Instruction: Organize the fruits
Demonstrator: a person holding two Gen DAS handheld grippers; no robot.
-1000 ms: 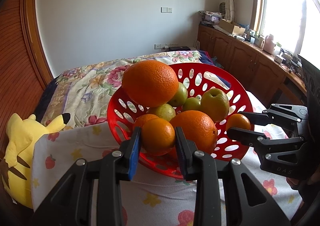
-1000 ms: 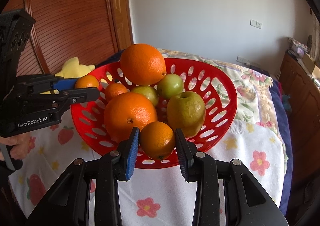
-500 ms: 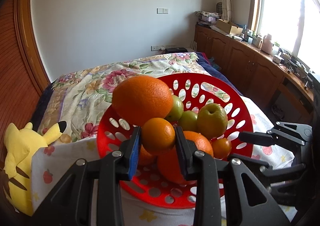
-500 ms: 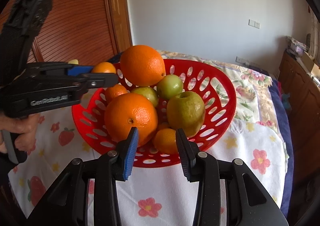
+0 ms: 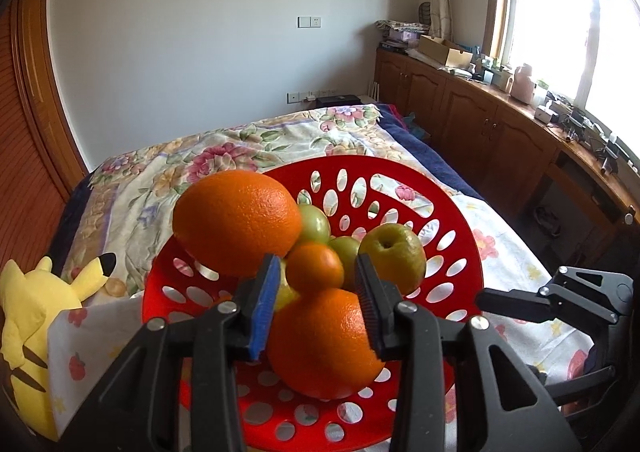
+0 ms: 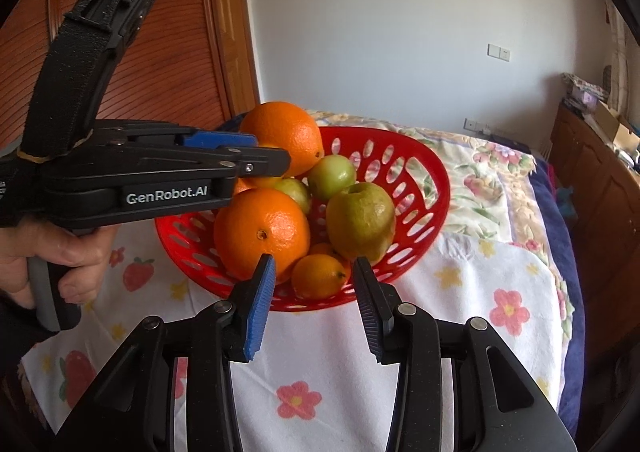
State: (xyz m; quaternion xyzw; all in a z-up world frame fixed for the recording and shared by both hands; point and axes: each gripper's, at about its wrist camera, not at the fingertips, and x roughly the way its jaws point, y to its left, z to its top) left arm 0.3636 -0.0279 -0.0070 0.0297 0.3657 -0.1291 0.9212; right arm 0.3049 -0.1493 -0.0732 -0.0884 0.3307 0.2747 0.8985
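Left wrist view shows the round red plastic basket with oval holes [image 5: 452, 220] sitting on a flower-printed white cloth [image 6: 460, 332] over the bed, likely set there so both tools can reach it from the near side. It holds the whole pile: a large orange [image 5: 236, 220] perched high at the back left, a second large orange [image 5: 324, 344] at the front, a yellow-green apple [image 5: 394, 256] to the right, and smaller green fruits [image 6: 332, 174] tucked between them.

The left gripper [image 5: 316, 292] has just been opening. A small orange mandarin [image 5: 315, 267] sits between its jaws atop the pile with gaps on both sides, so it looks set down, not gripped; the narrow spread seems just enough to clear it.

In the right wrist view, the right gripper [image 6: 314, 294] has likewise just been opening slightly. Another small mandarin [image 6: 318, 276] lies in the basket's near edge, wedged against the front orange and the rim, in line with the parted jaws but beyond the tips, untouched. The rim probably keeps it from rolling out.
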